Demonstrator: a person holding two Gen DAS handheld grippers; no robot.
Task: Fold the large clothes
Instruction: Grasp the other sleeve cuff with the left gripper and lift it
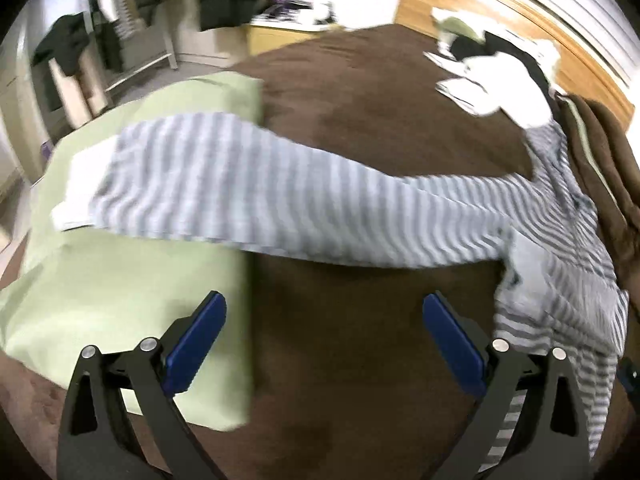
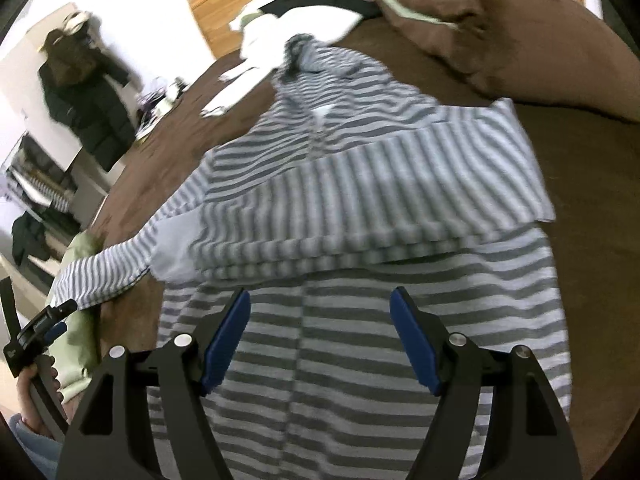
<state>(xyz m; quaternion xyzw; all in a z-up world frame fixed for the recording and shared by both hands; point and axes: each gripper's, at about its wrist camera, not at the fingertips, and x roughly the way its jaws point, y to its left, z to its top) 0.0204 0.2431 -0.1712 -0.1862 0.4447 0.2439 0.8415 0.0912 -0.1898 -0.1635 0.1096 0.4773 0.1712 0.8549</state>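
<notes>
A grey-and-white striped hooded top (image 2: 360, 208) lies on a brown bedspread (image 2: 592, 184). One sleeve is folded across its chest. The other sleeve (image 1: 248, 196) stretches out to the left over a green pillow (image 1: 120, 288). My left gripper (image 1: 324, 320) is open and empty, above the bedspread just in front of the stretched sleeve. My right gripper (image 2: 320, 320) is open and empty, above the top's lower body. The left gripper also shows in the right wrist view (image 2: 44, 328), at the far left.
A pile of white and black clothes (image 1: 500, 76) lies near the wooden headboard (image 1: 480, 8). A bunched brown blanket (image 2: 480, 20) lies at the bed's far right. Dark coats (image 2: 84, 104) hang by the wall, with shelves beyond the bed.
</notes>
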